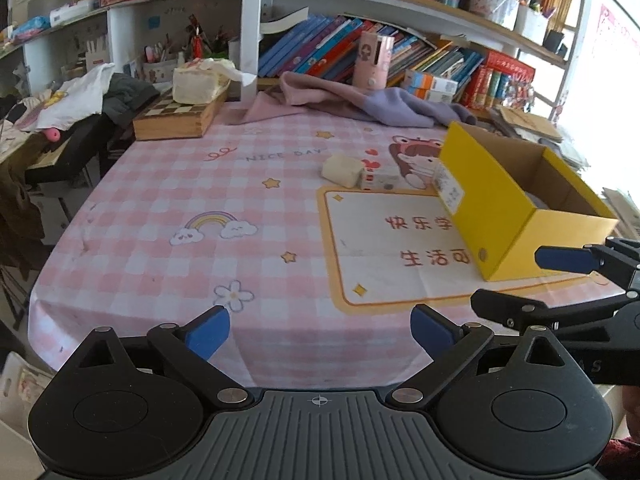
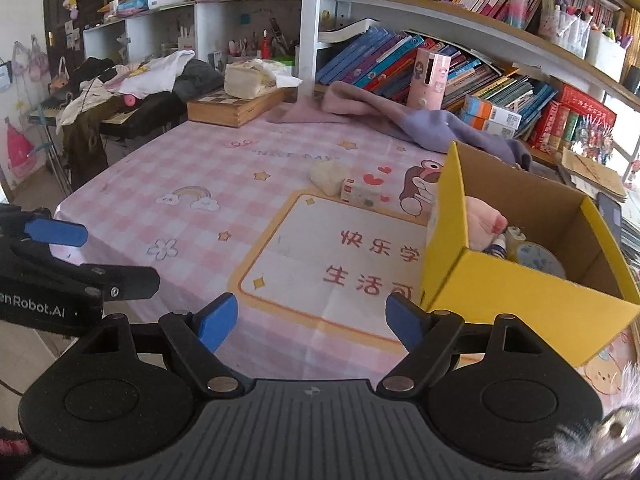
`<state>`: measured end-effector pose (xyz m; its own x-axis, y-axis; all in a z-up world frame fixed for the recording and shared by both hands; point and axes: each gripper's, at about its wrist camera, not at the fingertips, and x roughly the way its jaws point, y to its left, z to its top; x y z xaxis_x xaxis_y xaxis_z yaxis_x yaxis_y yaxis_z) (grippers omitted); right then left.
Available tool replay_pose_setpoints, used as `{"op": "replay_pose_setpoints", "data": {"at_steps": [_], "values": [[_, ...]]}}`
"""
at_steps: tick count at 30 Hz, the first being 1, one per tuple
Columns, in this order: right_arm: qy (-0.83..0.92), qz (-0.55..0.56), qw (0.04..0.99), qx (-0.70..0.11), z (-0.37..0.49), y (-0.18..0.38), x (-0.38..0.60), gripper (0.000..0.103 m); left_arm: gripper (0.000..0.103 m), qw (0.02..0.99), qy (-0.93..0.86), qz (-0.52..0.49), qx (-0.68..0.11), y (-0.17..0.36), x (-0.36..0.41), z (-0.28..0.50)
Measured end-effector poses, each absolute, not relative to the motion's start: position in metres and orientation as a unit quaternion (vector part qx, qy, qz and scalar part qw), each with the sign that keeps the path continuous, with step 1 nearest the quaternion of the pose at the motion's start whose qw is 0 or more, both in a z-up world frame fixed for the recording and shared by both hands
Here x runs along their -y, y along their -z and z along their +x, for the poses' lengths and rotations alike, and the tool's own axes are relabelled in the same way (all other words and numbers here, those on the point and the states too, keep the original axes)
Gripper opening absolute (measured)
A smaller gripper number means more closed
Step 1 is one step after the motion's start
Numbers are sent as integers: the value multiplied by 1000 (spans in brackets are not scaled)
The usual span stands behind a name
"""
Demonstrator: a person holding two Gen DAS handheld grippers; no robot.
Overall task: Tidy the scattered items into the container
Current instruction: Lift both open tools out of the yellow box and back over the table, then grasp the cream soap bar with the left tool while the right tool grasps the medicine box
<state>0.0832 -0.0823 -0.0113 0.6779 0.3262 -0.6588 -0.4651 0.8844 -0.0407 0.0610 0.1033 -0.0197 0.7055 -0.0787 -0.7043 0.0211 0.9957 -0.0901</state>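
Nearest, the left gripper (image 1: 320, 334) hangs over the table's front edge with its blue fingers spread wide and nothing between them. The right gripper (image 2: 311, 322) sits beside it, equally wide and empty, just short of the yellow box (image 2: 520, 296). The box stands open on the pink checked tablecloth (image 1: 192, 200), to the right, and holds a pink soft toy (image 2: 486, 222), a small bottle (image 2: 498, 248) and a round blue tin (image 2: 538, 260). Further back, near mid-table, a cream lump (image 1: 343, 170) touches a small white carton (image 1: 378, 181), both outside the box. Beyond lie a purple cloth (image 1: 360, 100), a wooden chessboard box (image 1: 176, 116) and shelves of books (image 1: 320, 40).
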Motion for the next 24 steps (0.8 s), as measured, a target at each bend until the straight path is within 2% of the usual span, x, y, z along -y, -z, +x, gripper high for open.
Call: {"op": "replay_pose_setpoints", "data": {"at_steps": [24], "values": [[-201,-58,899,-385,232,35,43,76,99,926,30,-9,-375,19,-113,215]]}}
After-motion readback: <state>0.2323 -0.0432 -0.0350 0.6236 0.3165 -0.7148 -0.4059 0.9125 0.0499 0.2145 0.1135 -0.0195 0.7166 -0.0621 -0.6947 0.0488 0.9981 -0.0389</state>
